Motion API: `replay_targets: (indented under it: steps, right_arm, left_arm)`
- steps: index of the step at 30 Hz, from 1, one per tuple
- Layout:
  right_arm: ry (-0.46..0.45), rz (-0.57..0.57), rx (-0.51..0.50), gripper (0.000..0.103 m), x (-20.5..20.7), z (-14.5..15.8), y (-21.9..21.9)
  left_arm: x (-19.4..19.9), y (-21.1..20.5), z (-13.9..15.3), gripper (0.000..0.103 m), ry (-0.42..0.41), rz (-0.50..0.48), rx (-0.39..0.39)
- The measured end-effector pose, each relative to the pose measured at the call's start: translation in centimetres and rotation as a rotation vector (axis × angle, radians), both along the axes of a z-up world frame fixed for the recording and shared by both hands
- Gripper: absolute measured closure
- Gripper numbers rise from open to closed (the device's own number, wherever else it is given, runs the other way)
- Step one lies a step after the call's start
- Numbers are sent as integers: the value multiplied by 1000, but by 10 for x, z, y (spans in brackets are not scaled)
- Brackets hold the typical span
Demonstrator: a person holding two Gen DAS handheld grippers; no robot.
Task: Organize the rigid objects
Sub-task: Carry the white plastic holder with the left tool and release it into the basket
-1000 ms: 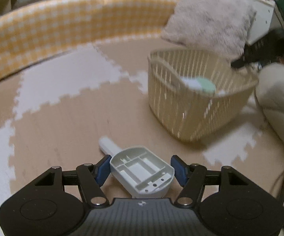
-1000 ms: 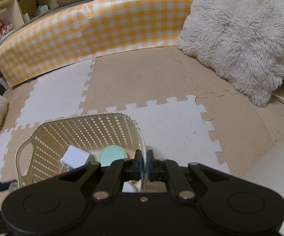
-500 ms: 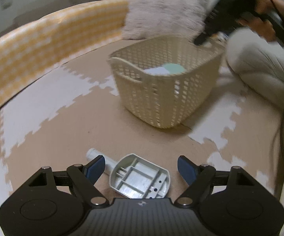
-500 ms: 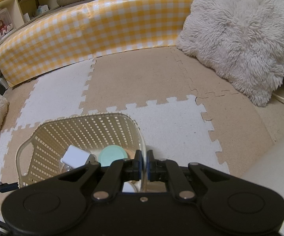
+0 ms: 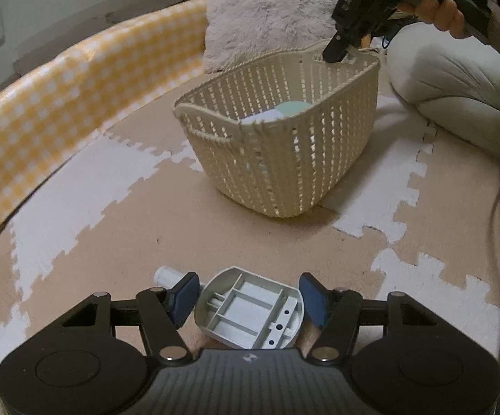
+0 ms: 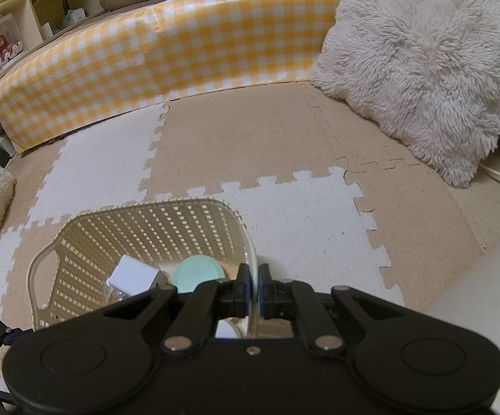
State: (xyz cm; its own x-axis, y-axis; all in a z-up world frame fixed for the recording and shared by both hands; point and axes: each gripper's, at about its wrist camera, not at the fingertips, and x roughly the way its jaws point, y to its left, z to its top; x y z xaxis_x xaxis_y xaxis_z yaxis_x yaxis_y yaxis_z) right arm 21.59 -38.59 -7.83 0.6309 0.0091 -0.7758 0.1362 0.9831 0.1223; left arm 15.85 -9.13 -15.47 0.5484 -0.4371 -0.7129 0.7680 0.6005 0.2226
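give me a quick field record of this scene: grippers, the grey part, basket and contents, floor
left gripper: open, fingers either side of grey plastic part, not clamped
grey plastic part: ribbed side up, on the foam mat
right gripper: shut on basket rim
basket: cream, slatted, upright on mat
basket contents: mint round lid, white block
floor: tan and white foam mat
background: fluffy cushion, yellow checked bumper

— Left wrist view: how is it set?
— Low over the foam mat (image 5: 215, 207), aimed across at the basket (image 5: 284, 159).
— Right wrist view?
— Held at the basket (image 6: 139, 228) rim, angled downward. The basket and checkered bumper (image 6: 167, 55) are shared.
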Motion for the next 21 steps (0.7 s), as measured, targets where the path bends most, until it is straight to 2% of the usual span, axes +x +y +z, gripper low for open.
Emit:
replay_targets:
  steps: [10, 16, 21]
  right_arm:
    - [0, 0, 1, 98, 0, 0, 0]
    - [0, 0, 0, 98, 0, 0, 0]
    - [0, 0, 0, 98, 0, 0, 0]
  left_arm:
    - [-3, -5, 23, 39, -64, 7, -45]
    - [-4, -9, 62, 39, -135, 6, -128]
    - [-2, -20, 95, 39, -176, -40, -202]
